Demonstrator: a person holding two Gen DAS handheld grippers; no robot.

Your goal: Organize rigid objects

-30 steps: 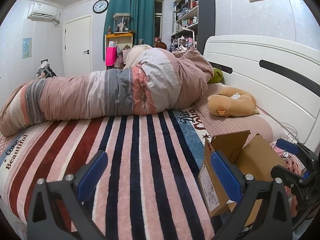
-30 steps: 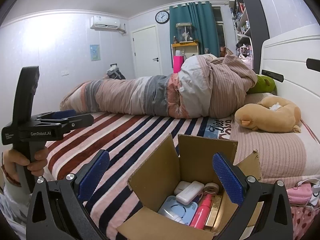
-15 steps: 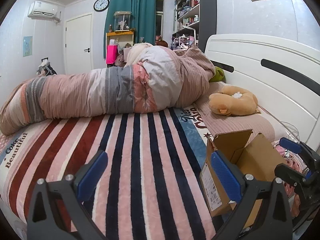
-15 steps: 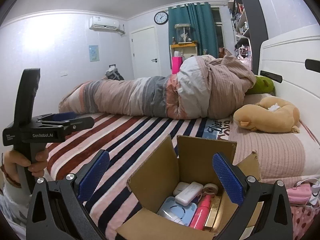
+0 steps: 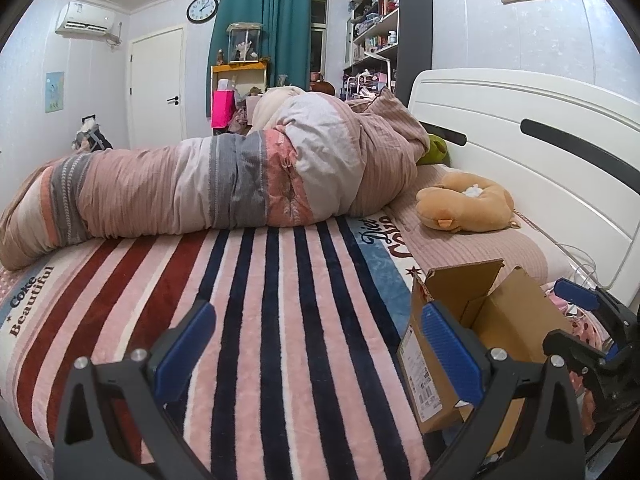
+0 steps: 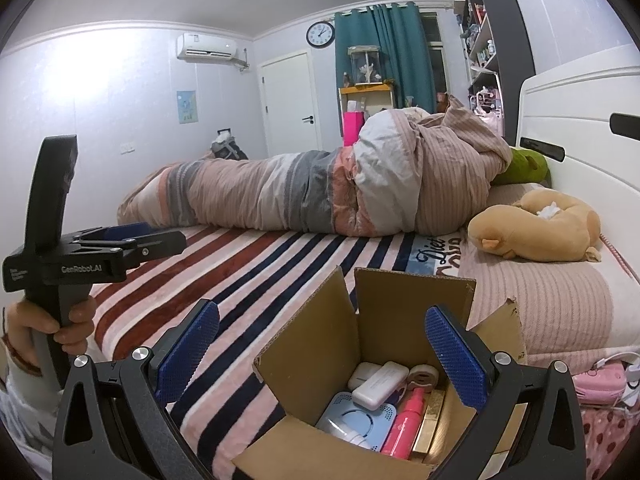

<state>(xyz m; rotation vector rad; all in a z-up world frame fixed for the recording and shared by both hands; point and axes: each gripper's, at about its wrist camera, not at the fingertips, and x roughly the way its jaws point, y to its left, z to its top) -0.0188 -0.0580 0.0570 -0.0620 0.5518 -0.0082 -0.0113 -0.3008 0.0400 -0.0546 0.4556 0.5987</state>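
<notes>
left claw [image 5: 316, 354]: spread wide, nothing in it, hanging over the striped blanket [image 5: 256, 320] on the bed
right claw [image 6: 322, 354]: also wide open and empty, sitting right above the open cardboard box [image 6: 320, 344]
box vs left claw: just off its right finger, flaps up; can't see inside from that side
box contents: straight under and ahead of the right claw there's a white case [image 6: 378, 384], a light blue round-cornered gadget [image 6: 356, 416], a pink bottle [image 6: 404, 420], a gold bar-shaped thing [image 6: 430, 420] and a roll of tape [image 6: 424, 374], all packed close and touching
person's hand [image 6: 44, 326]: wrapped round the left claw's handle, way off to the right claw's left
further out: rolled-up quilt [image 5: 208, 184] lies across the bed beyond both claws, tan plush toy [image 6: 536, 228] ahead and to the right near the white headboard [image 5: 520, 140]
beside the box: pink stuff with a white cable, right of the right claw; can't tell what it is
</notes>
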